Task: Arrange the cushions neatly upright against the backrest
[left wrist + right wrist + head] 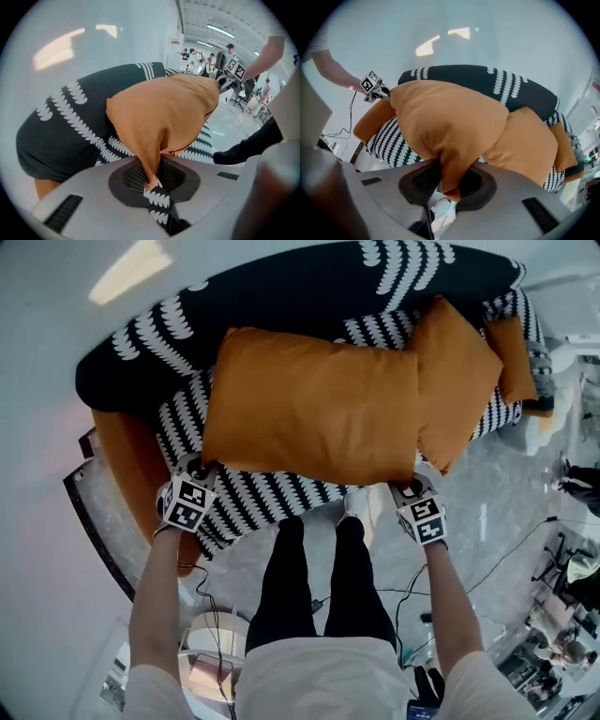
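black-and-white patterned sofa [281, 287] carries three orange cushions. biggest cushion [309, 404] is held over the sofa's seat by its two near corners. mid cushion [455, 381] and small cushion [511, 357] lean at the sofa's right end. left tongs [152, 179] and right tongs [450, 183] each pinch one corner of the biggest cushion.

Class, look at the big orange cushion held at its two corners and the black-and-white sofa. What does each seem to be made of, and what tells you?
The large orange cushion looks like matte woven fabric over soft filling: its pinched corners crease into folds and its body stays puffy. The sofa seems to have matte printed or woven upholstery, black with white scallops and no shine.
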`<action>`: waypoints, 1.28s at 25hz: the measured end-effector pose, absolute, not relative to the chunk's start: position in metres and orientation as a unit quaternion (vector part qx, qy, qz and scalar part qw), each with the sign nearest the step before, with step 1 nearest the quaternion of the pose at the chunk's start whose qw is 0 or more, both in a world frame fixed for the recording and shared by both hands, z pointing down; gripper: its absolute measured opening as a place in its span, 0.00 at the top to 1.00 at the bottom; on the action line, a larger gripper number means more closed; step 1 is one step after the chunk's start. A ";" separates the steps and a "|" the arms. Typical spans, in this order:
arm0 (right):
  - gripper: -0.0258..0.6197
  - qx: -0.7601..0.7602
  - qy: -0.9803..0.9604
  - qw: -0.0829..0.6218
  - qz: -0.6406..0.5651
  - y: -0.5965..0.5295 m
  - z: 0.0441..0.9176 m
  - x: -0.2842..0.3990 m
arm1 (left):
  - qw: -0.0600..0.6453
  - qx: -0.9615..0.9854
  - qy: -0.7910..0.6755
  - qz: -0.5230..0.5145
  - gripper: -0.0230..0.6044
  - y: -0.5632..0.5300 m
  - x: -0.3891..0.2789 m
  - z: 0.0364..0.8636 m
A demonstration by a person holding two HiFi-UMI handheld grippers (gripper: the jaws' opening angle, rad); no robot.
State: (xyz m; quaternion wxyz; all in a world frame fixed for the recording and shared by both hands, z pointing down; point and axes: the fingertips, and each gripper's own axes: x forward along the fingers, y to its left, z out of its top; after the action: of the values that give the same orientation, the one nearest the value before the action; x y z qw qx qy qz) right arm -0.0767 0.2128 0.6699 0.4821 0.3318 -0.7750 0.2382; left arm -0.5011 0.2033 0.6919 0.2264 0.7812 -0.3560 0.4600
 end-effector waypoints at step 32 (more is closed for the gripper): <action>0.82 0.139 -0.846 0.447 0.255 0.103 0.549 -0.239 | 0.389 0.698 -0.481 0.360 0.88 0.299 -0.611 0.567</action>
State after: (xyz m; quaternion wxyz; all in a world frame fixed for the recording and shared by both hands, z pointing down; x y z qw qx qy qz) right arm -0.2388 0.1030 0.5493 0.4469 0.1388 -0.8463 0.2547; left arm -0.6110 0.2987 0.5667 0.3893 0.6980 -0.4815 0.3598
